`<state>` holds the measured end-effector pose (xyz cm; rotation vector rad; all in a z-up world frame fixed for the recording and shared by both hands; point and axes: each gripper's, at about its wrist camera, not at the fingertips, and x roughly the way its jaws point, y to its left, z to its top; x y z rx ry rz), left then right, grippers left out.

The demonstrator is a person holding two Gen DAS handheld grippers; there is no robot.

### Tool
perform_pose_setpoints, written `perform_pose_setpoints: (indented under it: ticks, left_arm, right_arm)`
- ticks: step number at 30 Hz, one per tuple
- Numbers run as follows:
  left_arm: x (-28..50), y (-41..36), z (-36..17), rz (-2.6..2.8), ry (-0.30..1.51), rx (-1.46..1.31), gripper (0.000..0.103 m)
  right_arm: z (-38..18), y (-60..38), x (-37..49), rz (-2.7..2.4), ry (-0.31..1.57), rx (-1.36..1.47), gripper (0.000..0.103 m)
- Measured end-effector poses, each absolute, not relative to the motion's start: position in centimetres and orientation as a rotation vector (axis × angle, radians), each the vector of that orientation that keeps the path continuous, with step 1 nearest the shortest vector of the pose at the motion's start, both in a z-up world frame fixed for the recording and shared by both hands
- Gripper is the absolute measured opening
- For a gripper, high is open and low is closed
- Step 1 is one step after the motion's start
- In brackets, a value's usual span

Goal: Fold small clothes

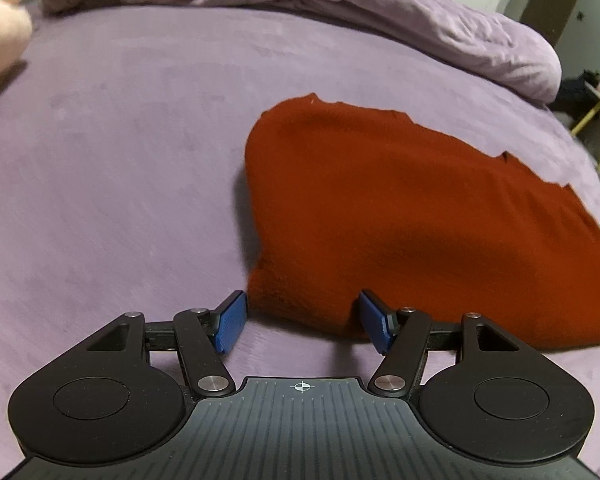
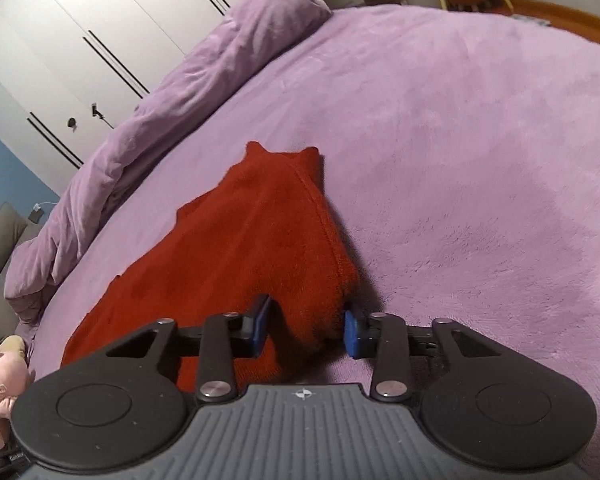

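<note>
A dark red knitted garment lies folded on the purple bed, its notched edge on the far side. My left gripper hovers at the garment's near left corner. Its blue pads stand wide apart on either side of that corner and do not press it. In the right wrist view the same garment runs away as a long folded strip. My right gripper sits at its near right corner, jaws narrower. The thick cloth fills the gap between them and rests on the bed.
A rumpled purple duvet is heaped along the far side of the bed, also in the right wrist view. A pink plush toy lies at the bed's left edge. White wardrobe doors stand behind.
</note>
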<state>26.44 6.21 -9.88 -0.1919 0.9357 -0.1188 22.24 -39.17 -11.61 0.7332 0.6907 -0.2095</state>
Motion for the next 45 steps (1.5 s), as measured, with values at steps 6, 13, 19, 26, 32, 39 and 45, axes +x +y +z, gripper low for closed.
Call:
perform_pose_setpoints:
  ticks: [6, 13, 19, 26, 32, 39, 45]
  left_arm:
    - [26.5, 9.1, -10.8, -0.153, 0.948, -0.43, 0.063]
    - [25.9, 12.5, -12.6, -0.231, 0.98, -0.753, 0.06]
    - [27.8, 13.0, -14.9, -0.26, 0.955, -0.978, 0.053]
    - [30.7, 13.3, -17.2, -0.237, 0.93, -1.178, 0.033]
    - [30.8, 13.3, -16.8, -0.26, 0.884, -1.152, 0.027]
    - [30.2, 11.7, -14.1, -0.263, 0.803, -0.91, 0.026]
    - [30.4, 11.1, -12.9, -0.241, 0.805, -0.858, 0.026]
  right_arm:
    - [-10.6, -40.2, 21.1, -0.132, 0.579, 0.806, 0.014]
    - [-8.1, -36.2, 22.1, -0.395, 0.631, 0.391, 0.013]
    - [-5.6, -28.2, 24.0, -0.213, 0.528, 0.259, 0.015]
    - [-6.4, -15.3, 28.2, 0.092, 0.579, 0.161, 0.011]
    - [-9.1, -9.9, 30.8, 0.091, 0.618, 0.073, 0.01]
    - [-7.5, -10.3, 30.0, 0.088, 0.51, 0.053, 0.005]
    - [-8.9, -10.6, 31.1, 0.131, 0.622, 0.011, 0.004]
